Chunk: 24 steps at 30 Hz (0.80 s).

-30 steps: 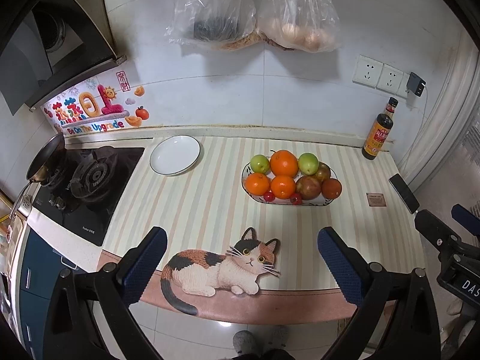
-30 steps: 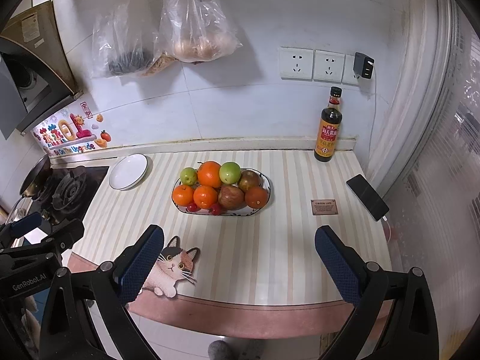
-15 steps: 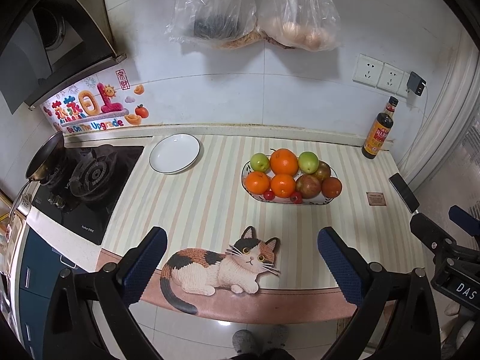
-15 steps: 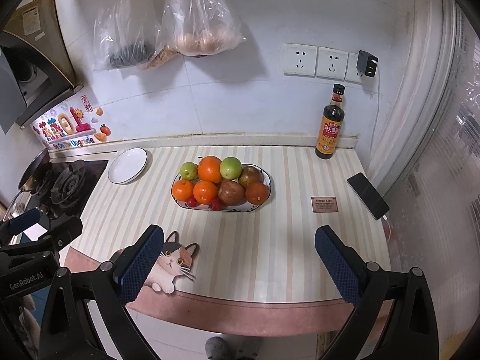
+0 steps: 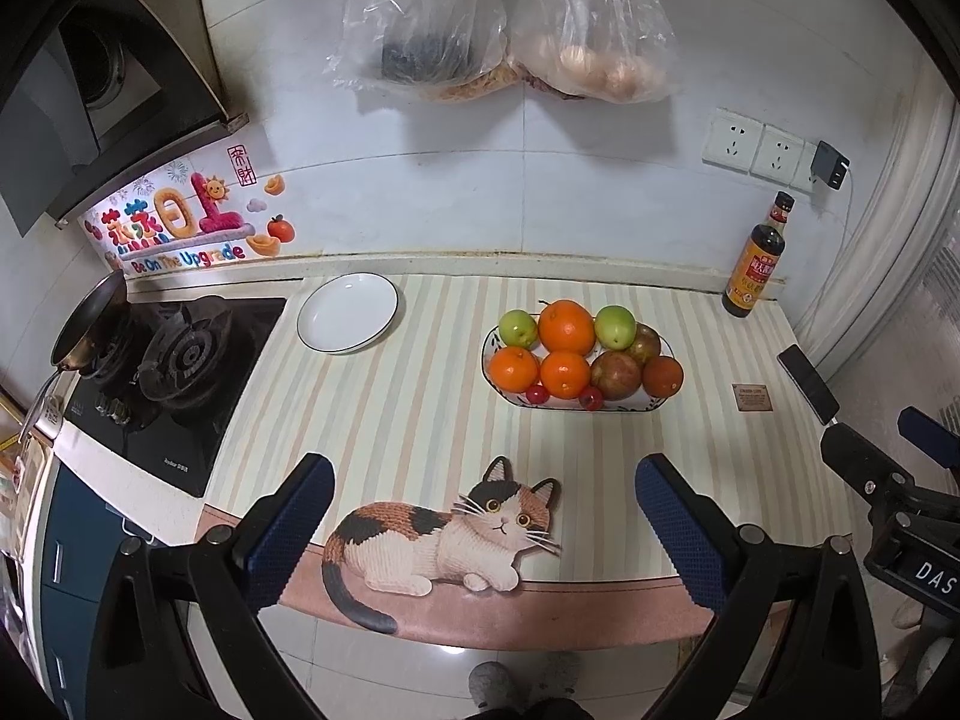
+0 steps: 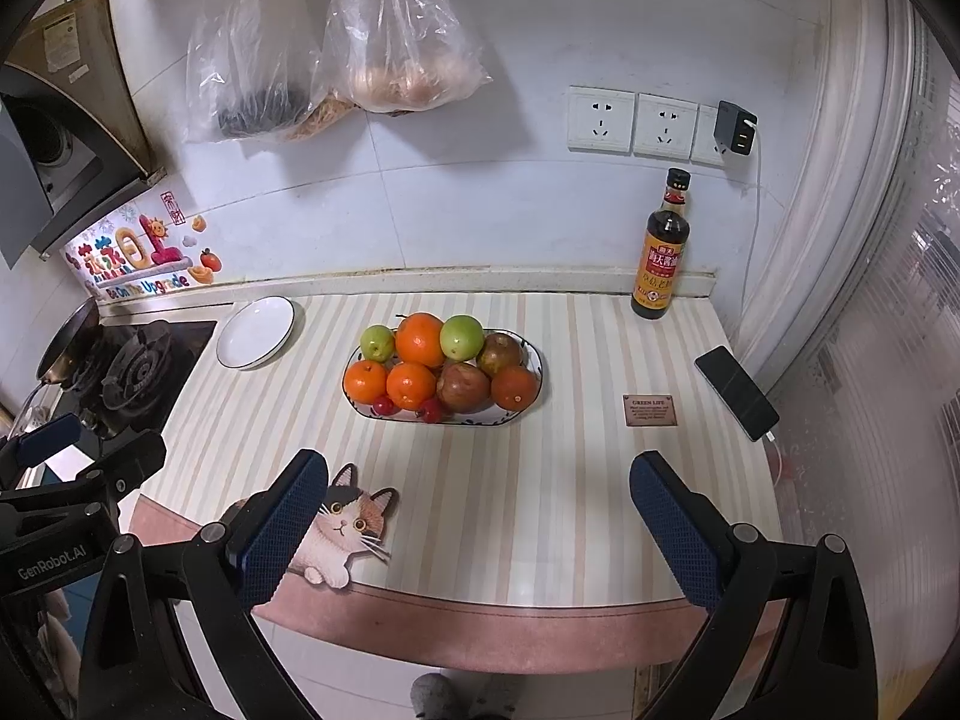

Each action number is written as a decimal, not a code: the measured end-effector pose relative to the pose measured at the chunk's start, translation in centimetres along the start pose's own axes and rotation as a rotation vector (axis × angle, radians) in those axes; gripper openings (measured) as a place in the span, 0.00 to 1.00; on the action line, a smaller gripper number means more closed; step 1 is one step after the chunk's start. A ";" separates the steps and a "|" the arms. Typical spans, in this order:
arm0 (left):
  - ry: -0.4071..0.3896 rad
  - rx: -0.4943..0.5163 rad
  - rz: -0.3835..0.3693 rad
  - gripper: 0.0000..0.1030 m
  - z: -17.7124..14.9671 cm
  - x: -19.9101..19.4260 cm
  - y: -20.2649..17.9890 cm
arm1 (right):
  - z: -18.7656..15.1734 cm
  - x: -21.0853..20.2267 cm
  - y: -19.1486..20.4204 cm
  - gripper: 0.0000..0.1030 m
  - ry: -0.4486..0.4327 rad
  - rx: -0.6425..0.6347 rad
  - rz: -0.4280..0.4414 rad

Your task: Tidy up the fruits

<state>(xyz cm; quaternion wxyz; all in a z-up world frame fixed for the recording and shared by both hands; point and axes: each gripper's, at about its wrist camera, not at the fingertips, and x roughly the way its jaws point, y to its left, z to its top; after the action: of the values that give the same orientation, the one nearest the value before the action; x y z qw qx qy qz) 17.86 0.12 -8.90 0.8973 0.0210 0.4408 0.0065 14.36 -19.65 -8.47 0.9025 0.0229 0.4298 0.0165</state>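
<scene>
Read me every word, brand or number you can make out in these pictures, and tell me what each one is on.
"Be On The Upgrade": colourful wall sticker behind the stove.
"GREEN LIFE": small brown card on the striped counter; its smaller lines are too small to read.
"GenRobot.AI": black body of the left gripper, seen from the right wrist.
"DAS", cut off: black body of the right gripper.
Dark sauce bottle: Chinese label, too blurred to read.

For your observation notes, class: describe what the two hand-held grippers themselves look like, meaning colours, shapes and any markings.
The left hand-held gripper and the right hand-held gripper look alike: black angular frames with round silver bolts, each carrying two long fingers faced with dark blue, finely dimpled pads. Seen from the other camera, the left body bears white "GenRobot.AI" lettering, the right one "DAS". No cables or sleeves show.
</scene>
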 end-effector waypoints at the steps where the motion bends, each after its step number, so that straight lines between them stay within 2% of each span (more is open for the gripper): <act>1: 0.000 0.001 0.000 1.00 0.0 0.0 -0.1 | 0.0 0.0 0.0 1.00 0.001 -0.001 -0.002; 24: 0.002 0.005 -0.004 1.00 0.1 0.3 -0.4 | 0.0 0.3 0.1 1.00 0.008 -0.002 -0.005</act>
<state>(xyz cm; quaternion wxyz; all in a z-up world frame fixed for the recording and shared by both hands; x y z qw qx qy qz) 18.13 -0.28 -9.05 0.8969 0.0226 0.4417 0.0036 14.53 -19.53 -8.71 0.9009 0.0210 0.4332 0.0145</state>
